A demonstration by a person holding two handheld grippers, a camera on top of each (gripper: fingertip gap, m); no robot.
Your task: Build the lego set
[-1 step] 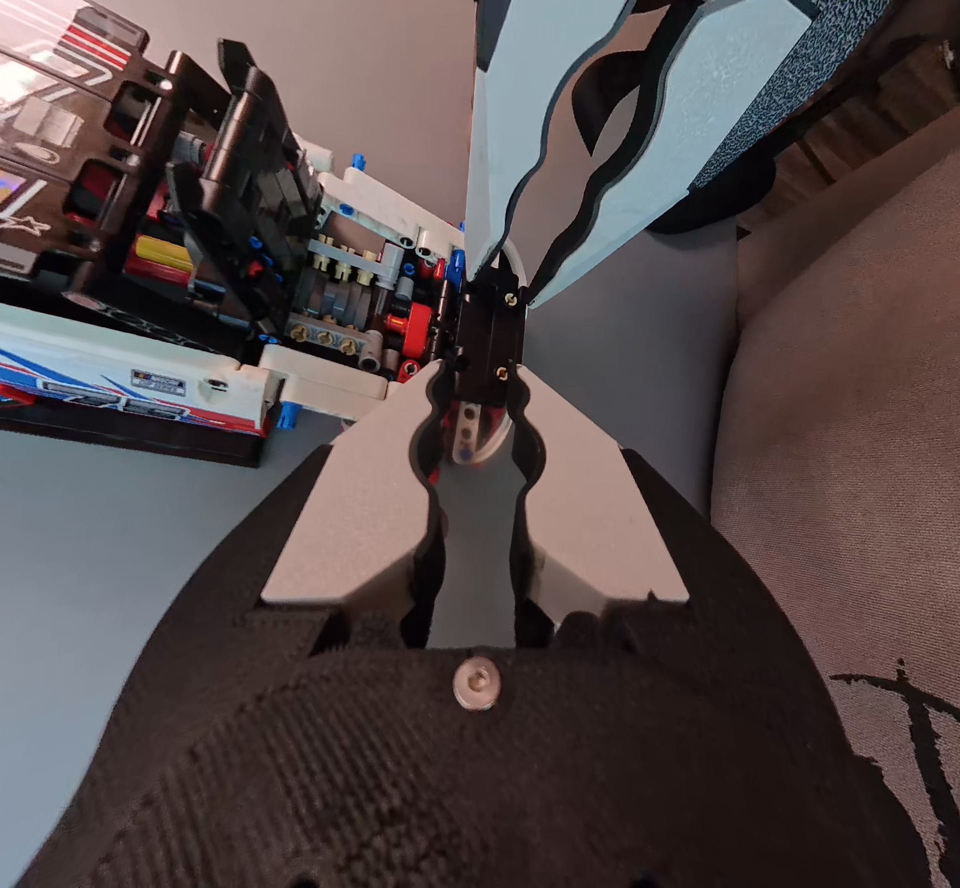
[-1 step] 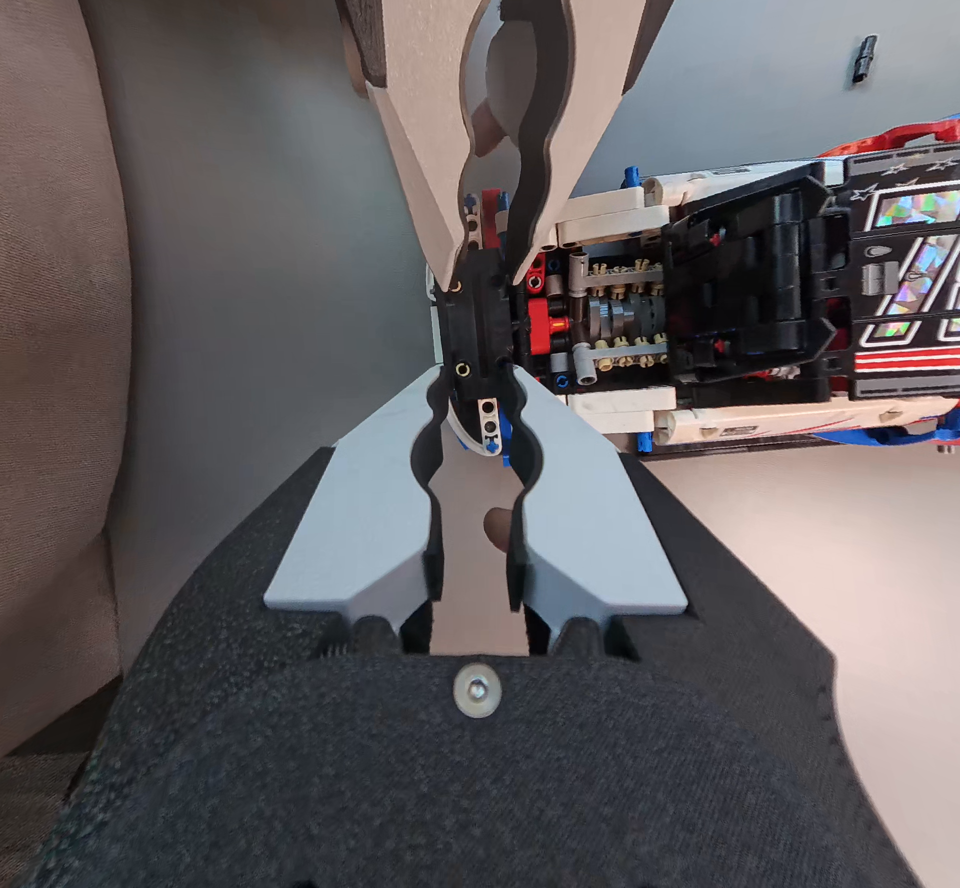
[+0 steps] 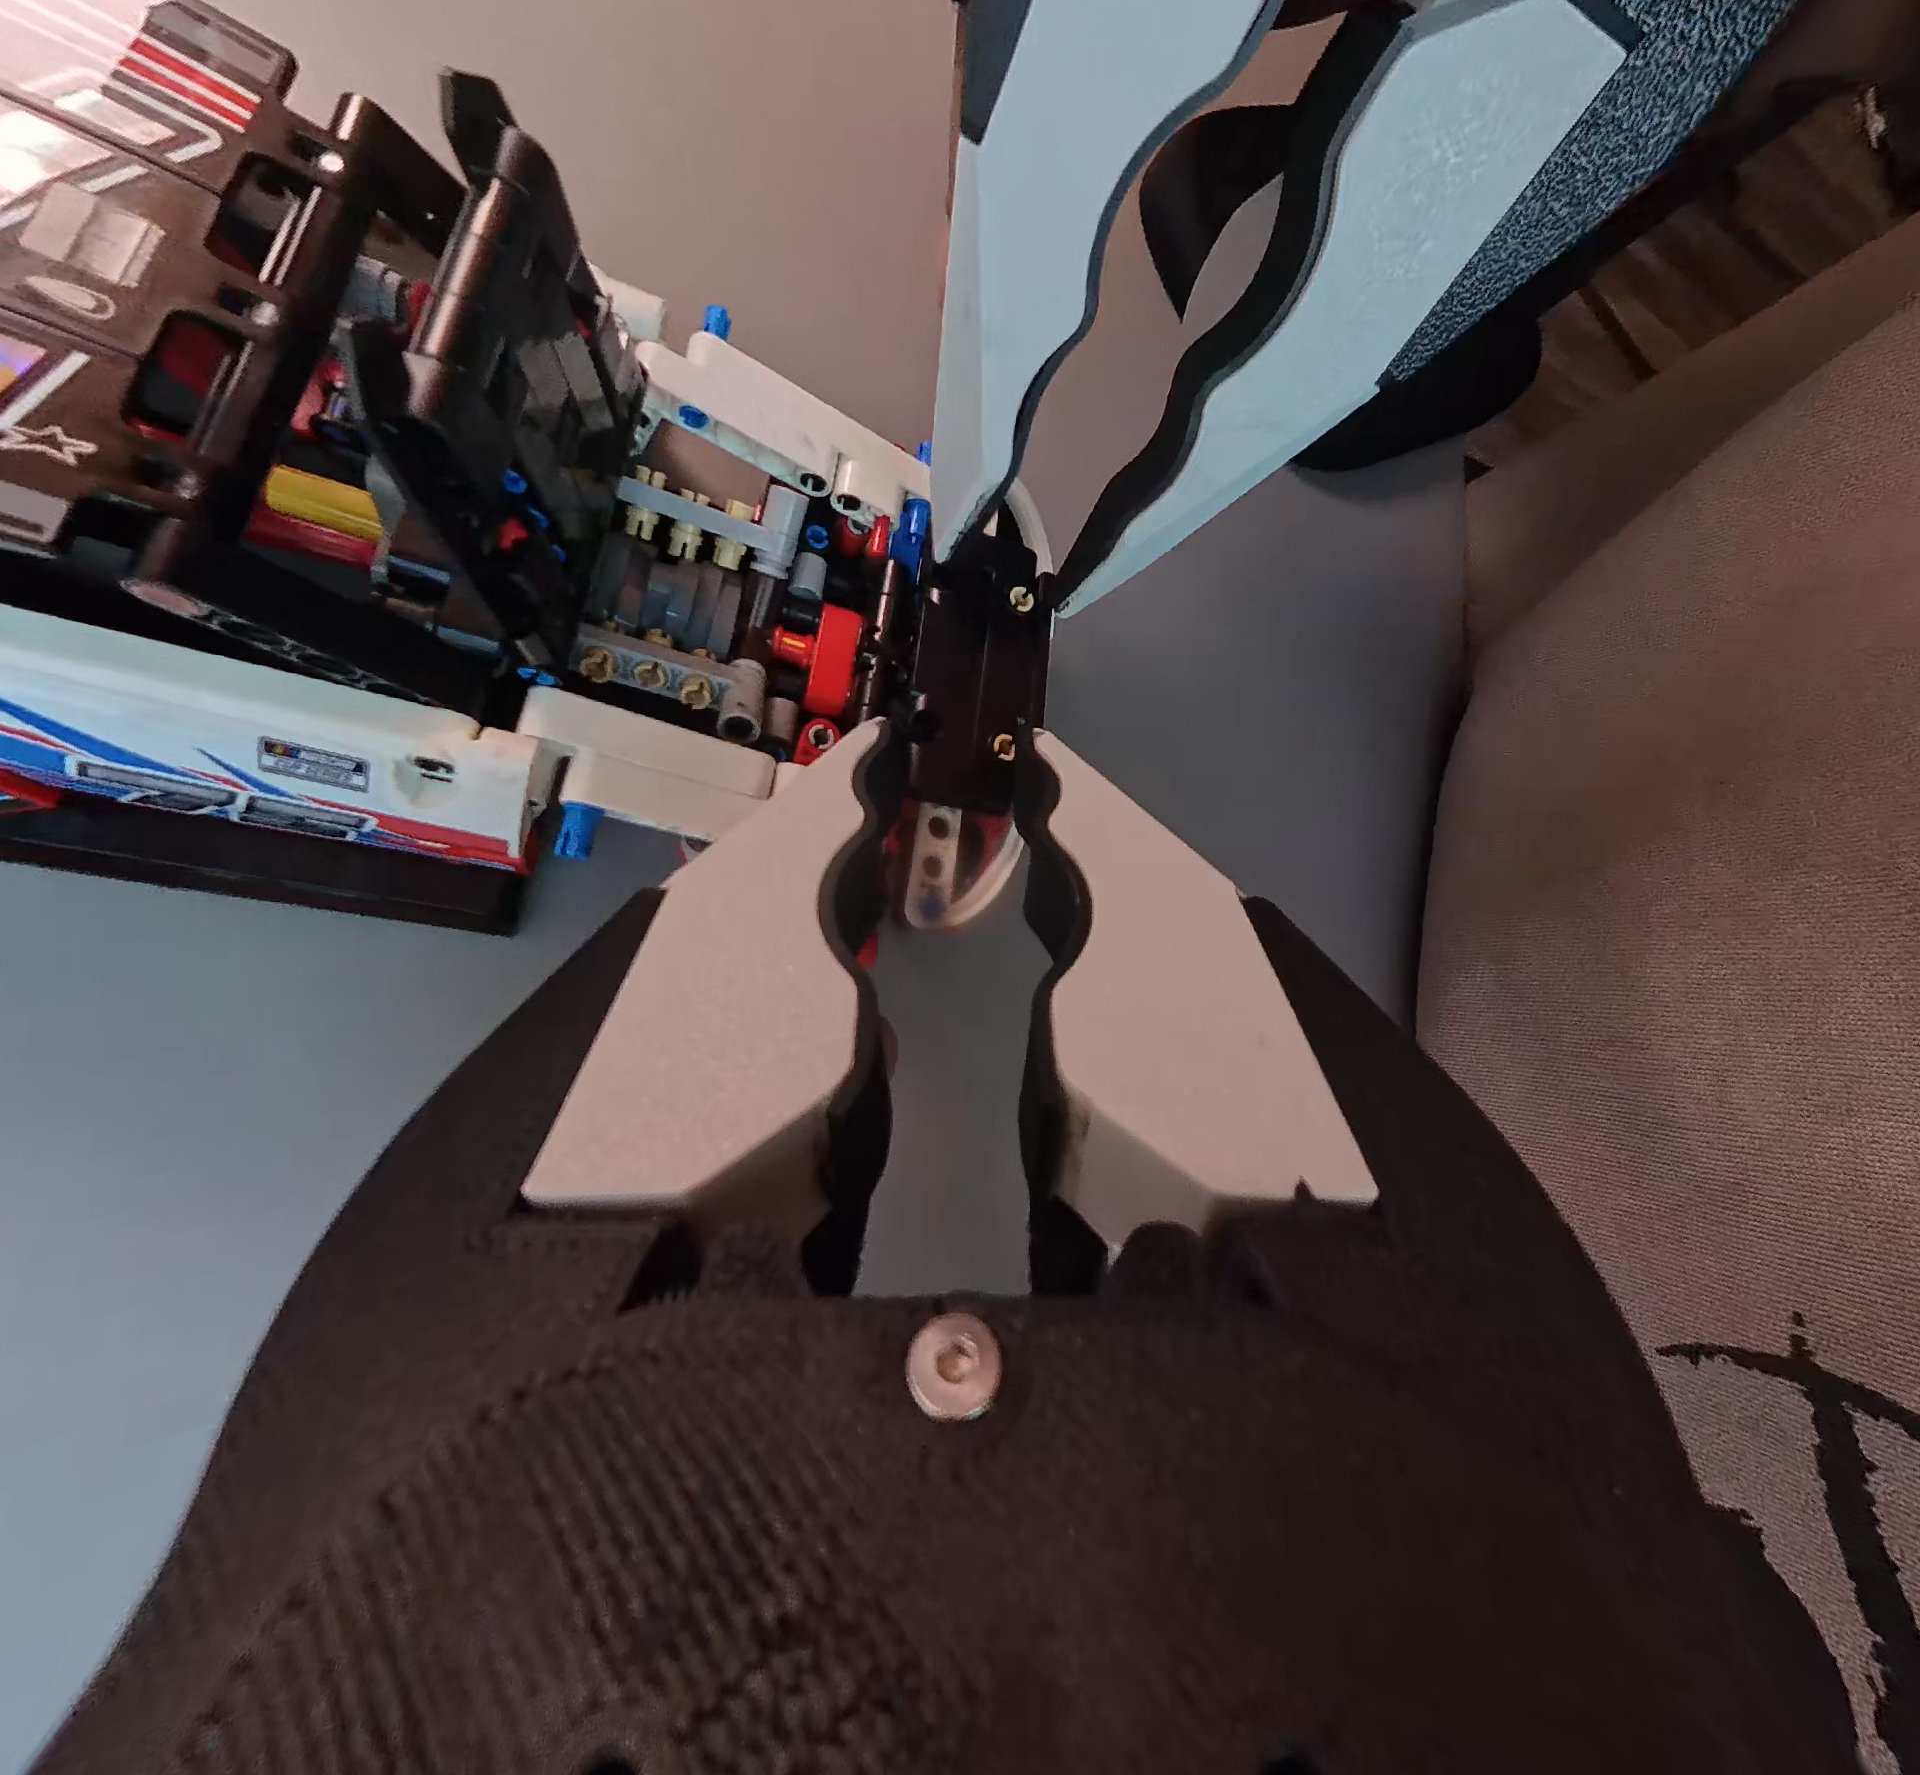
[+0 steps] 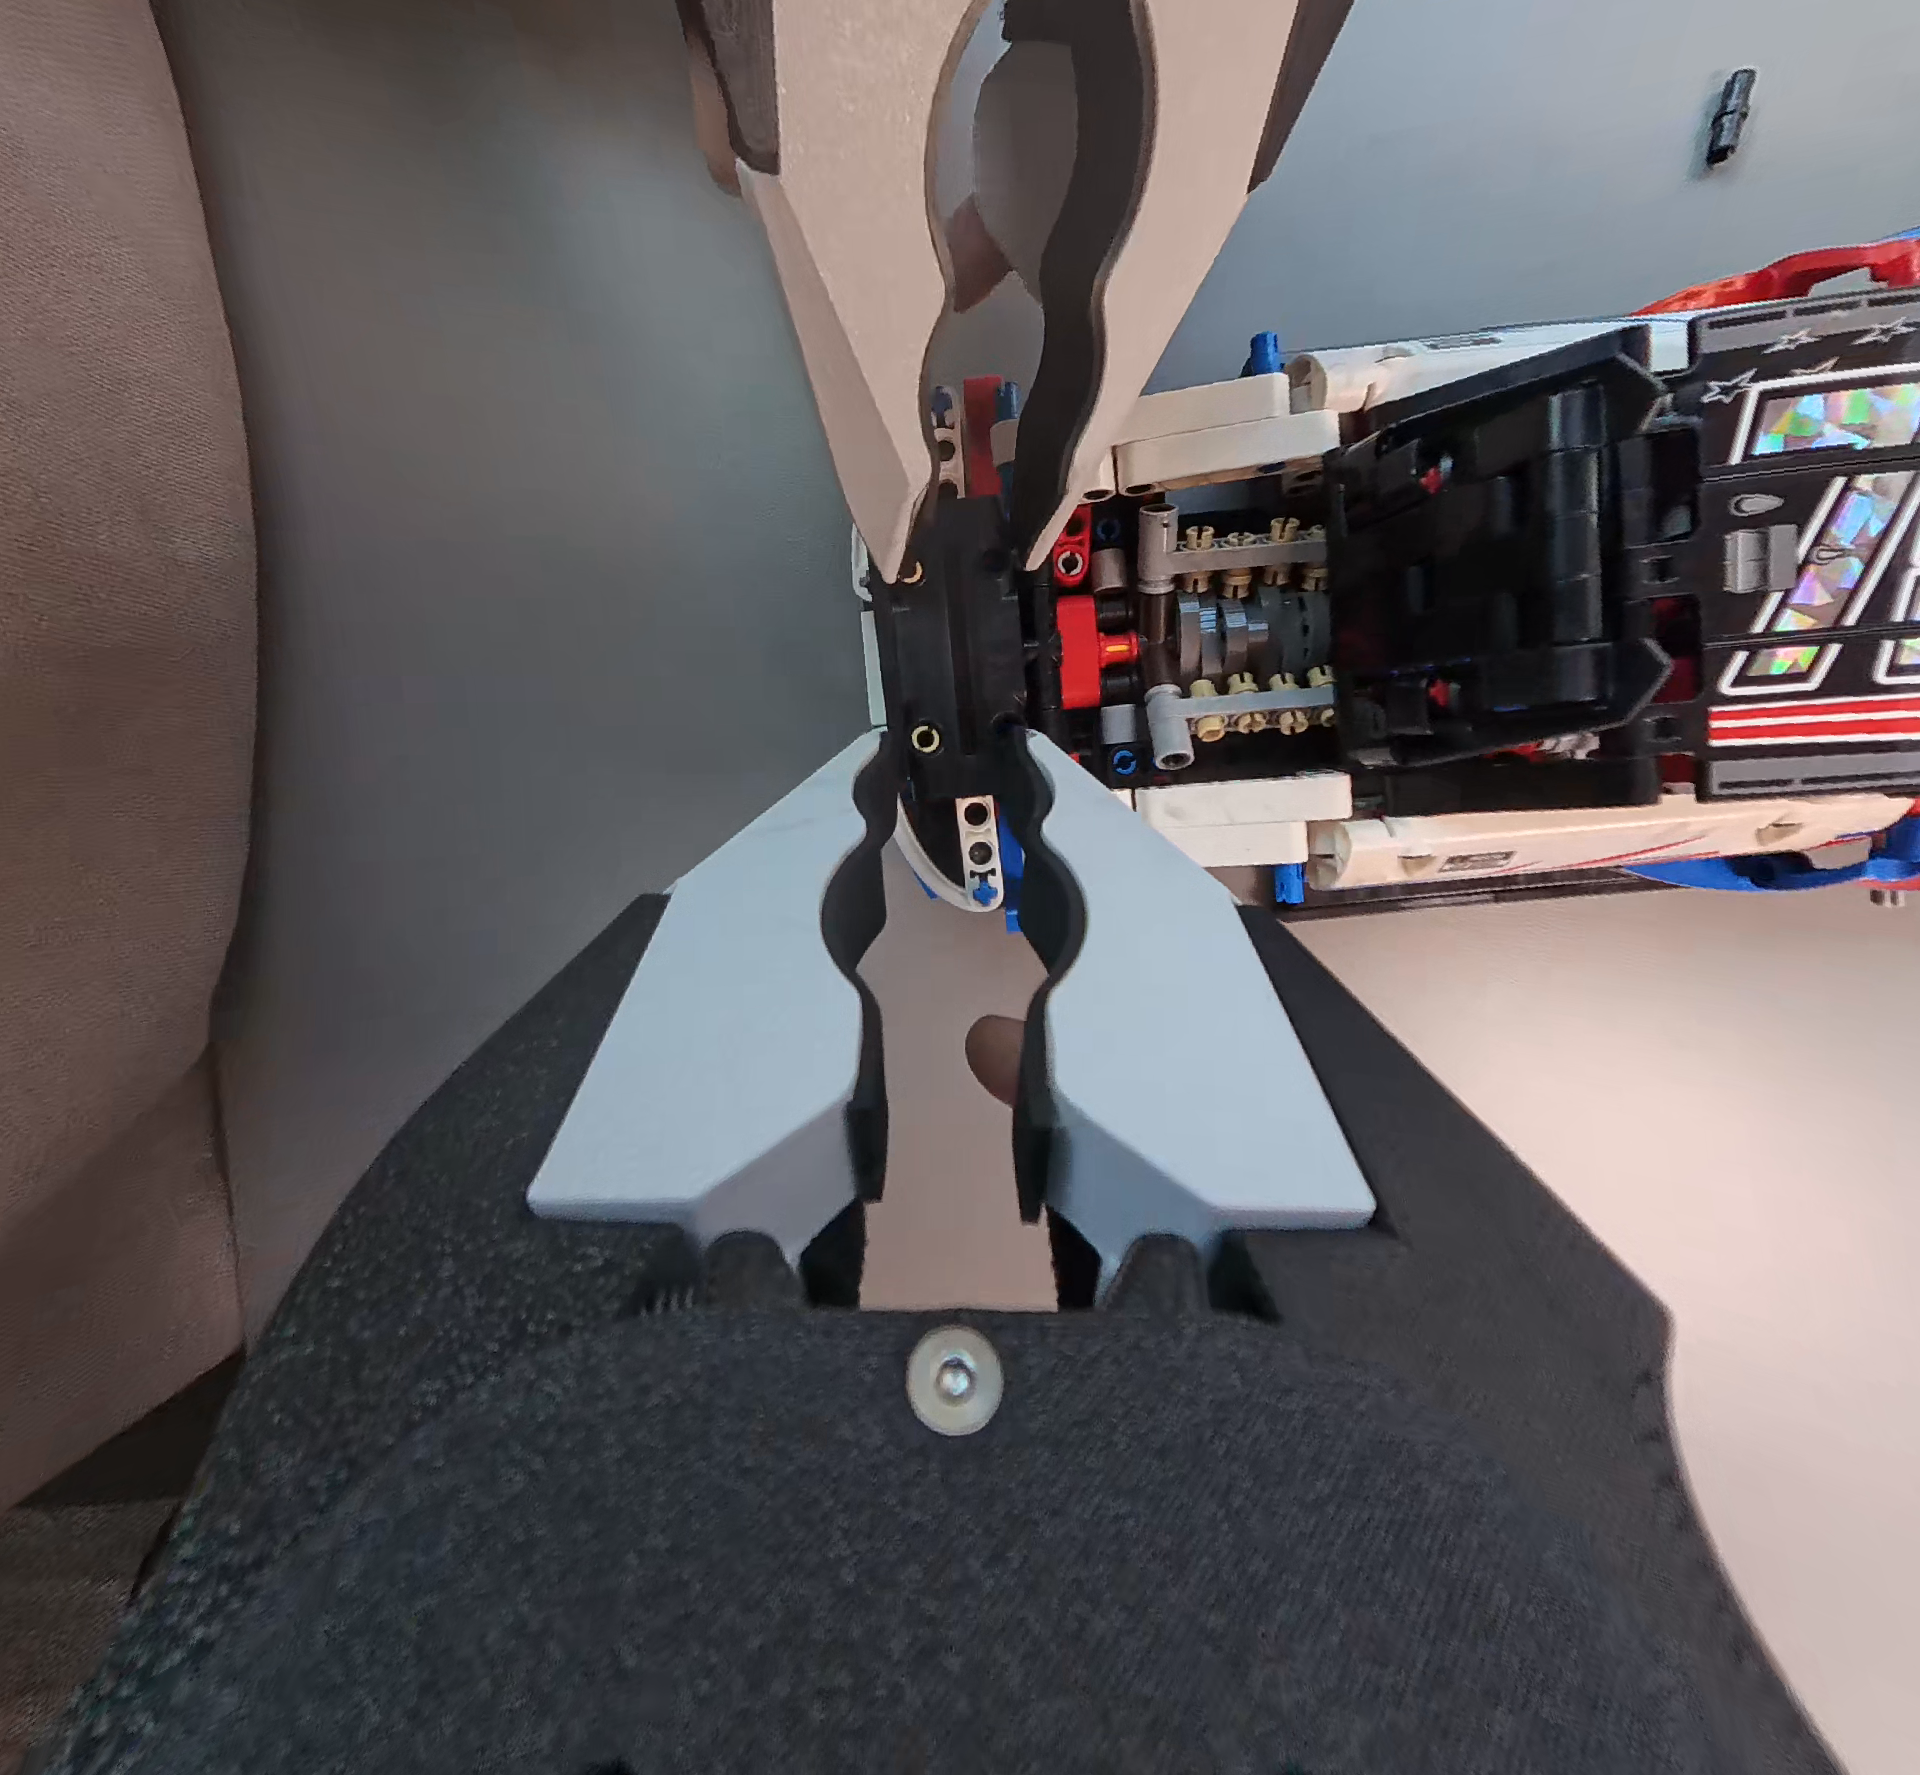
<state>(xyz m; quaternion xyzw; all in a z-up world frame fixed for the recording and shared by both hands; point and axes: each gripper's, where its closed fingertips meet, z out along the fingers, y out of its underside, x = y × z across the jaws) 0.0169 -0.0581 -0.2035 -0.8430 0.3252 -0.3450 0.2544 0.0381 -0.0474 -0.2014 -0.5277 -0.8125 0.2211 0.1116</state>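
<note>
step: i'm seating the black end block (image 3: pixel 977 665) on the car's (image 3: pixel 312 582) end.
left gripper (image 3: pixel 961 769): fingers pinching the block.
right gripper (image 4: pixel 956 769): pinching it too.
next: pressing squarely inward.

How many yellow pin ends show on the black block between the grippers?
2: one yellow pin end near the right gripper, the other near the left gripper. The black block hides its other faces, so more may exist.

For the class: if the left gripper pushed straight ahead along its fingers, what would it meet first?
The left gripper already has the black end assembly between its fingertips; beyond that, the right gripper faces it from the opposite end.
</note>
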